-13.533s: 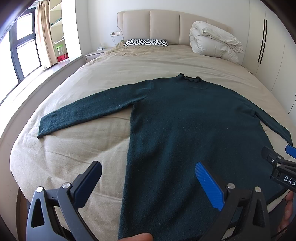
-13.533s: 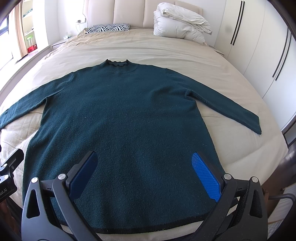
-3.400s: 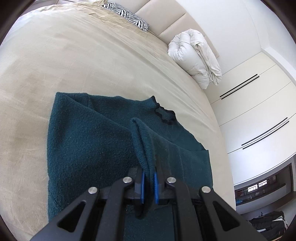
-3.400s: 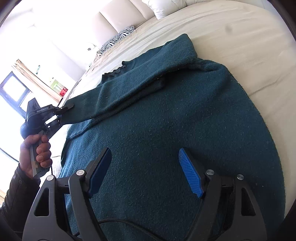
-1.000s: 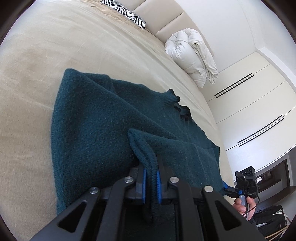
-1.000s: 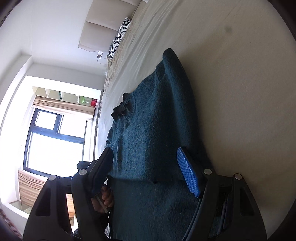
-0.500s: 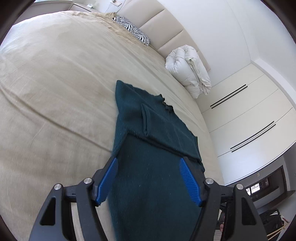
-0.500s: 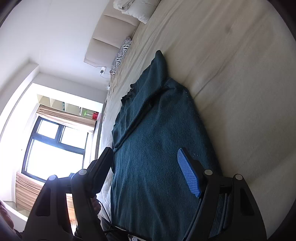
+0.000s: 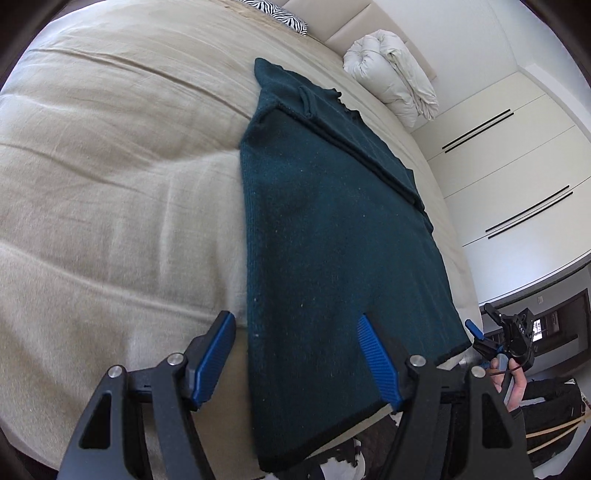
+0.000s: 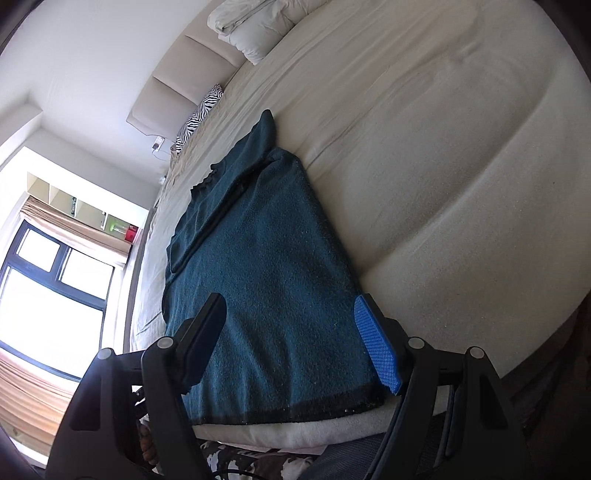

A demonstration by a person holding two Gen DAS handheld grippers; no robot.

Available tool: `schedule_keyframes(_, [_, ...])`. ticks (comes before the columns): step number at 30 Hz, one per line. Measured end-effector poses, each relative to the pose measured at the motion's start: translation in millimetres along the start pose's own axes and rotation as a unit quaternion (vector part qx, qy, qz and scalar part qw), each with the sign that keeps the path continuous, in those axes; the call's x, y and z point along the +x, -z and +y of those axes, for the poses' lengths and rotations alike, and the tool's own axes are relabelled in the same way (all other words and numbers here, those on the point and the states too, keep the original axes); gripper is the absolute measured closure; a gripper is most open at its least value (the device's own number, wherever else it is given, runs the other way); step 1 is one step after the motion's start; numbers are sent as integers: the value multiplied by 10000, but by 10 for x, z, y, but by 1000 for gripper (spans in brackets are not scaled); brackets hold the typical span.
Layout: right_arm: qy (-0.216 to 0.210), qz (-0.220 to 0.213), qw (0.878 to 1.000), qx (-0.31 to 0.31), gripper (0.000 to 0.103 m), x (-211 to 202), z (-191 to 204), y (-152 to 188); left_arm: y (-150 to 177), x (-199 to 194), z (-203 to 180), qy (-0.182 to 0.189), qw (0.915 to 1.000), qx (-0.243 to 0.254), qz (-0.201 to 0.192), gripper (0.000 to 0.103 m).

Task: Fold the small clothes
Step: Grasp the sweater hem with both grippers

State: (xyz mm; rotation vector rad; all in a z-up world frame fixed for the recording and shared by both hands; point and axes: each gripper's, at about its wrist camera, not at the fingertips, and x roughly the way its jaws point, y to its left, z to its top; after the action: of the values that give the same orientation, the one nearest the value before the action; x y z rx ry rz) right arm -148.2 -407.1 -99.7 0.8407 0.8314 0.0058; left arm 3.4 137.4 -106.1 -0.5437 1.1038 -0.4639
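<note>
Sweater [image 9: 332,236] folded narrow on bed [image 9: 110,184], no writing legible

Home bedroom.
Wide bed [image 9: 110,166] under beige cover, padded headboard [image 10: 177,88], zebra pillow [image 10: 199,118], rolled duvet [image 9: 391,70], built-in wardrobe doors [image 9: 517,155], curtained window [image 10: 48,273].

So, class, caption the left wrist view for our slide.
Open left gripper above the hem of a dark green sweater, sleeves folded in, on a beige bed.

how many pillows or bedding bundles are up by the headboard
2: a zebra-print pillow lies at the headboard on the window side, and a rolled white duvet sits on the wardrobe side. More could be out of frame.
</note>
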Motion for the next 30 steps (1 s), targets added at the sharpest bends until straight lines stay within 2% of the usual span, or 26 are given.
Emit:
schedule_keyframes(5, [414,124,9991,28,31,-55,-154,100,195,-16,-11,-60,9997,79,215,34])
schedule_keyframes(13, [702,203,9972,176,33,-178,-314,111,241,41,-92,-50,9983,100,578,37])
schedule_keyframes(20, [630,750,9951,108,32,-134,-315,152,254,104,-126,-45,9972,105,744,43])
schedule_keyframes(23, [458,887,9949,163,33,-73,-256,154,239,103,-88,-57,9967,39,807,54])
schedule_keyframes(25, [369,990,9944,99,37,-11,-187,162,242,101,-66,-76,9963,9,856,63])
schedule_keyframes(28, [271,1141,9931,14,49,96,-102,178,262,104,-34,-107,9958,-49,908,74])
schedule_keyframes(30, [316,1206,9922,-14,66,156,-79,191,273,103,-22,-120,9956,-67,927,78])
